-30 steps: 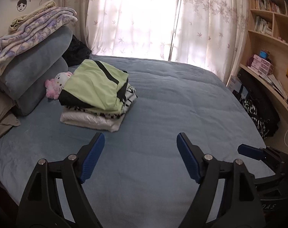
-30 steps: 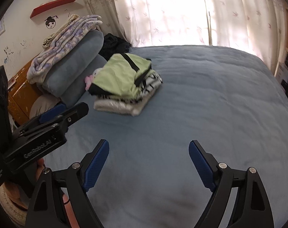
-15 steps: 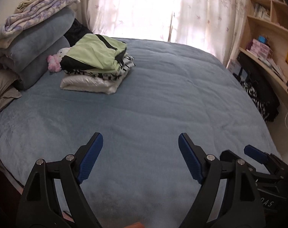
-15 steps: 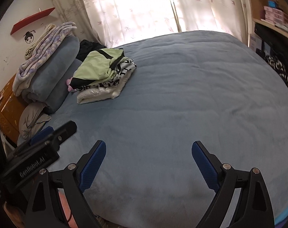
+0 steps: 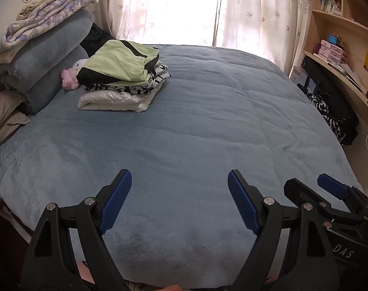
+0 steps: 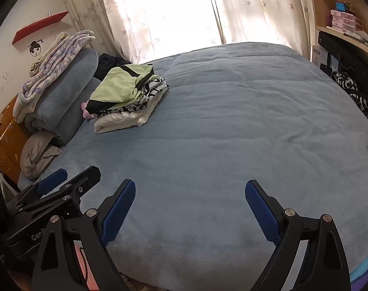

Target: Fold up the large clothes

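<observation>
Both hand-held grippers (image 5: 179, 201) (image 6: 190, 212) lowered toward bed (image 5: 208, 126); right jaws opened wider, empty.

stack of folded clothes (image 5: 122, 82) (image 6: 128, 99): lying on the blue bedspread (image 5: 196, 133) (image 6: 220, 133), near the far-left pillows
top piece: lime-green garment (image 5: 118, 64) with black stripe and trim, sitting folded, slightly rumpled
middle piece: black-and-white patterned garment (image 5: 157, 74), edges peeking out
bottom piece: shiny white garment (image 5: 113, 100), lying flat, folded, jutting forward beyond the others
</observation>
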A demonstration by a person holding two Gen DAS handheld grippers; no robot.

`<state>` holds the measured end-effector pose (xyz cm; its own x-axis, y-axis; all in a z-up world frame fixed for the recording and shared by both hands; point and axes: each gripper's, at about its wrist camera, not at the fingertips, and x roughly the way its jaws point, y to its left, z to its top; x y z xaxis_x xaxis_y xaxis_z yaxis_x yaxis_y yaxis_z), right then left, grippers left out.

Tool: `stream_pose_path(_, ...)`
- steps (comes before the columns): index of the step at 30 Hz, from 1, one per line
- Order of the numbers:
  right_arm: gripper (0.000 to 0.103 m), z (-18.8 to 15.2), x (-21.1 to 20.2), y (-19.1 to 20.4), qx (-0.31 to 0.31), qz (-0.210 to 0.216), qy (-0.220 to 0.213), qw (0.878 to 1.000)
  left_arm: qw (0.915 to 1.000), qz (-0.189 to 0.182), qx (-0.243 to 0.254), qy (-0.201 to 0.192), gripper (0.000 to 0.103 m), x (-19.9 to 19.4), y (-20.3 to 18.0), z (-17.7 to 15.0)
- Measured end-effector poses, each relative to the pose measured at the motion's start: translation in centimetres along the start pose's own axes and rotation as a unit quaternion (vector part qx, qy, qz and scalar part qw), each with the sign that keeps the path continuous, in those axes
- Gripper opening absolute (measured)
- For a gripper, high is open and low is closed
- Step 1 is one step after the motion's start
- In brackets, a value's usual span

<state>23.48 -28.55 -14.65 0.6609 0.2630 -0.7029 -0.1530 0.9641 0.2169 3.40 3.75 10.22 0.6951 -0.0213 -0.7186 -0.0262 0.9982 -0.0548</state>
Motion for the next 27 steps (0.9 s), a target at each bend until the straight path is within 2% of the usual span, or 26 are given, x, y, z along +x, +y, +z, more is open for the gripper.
stream_pose_path(11,0.093,2.2,-1.0,0.0,-0.012,-0.005,-0.003,1.000,1.0000,0.003,-0.003,0.001,0.080,-0.4,0.2,-0.1)
stream_pose_path(27,0.093,3.0,-1.3,-0.3,-0.019,-0.008,-0.004,1.000,1.0000,0.005,-0.006,0.004,0.080,-0.1,0.7,-0.3)
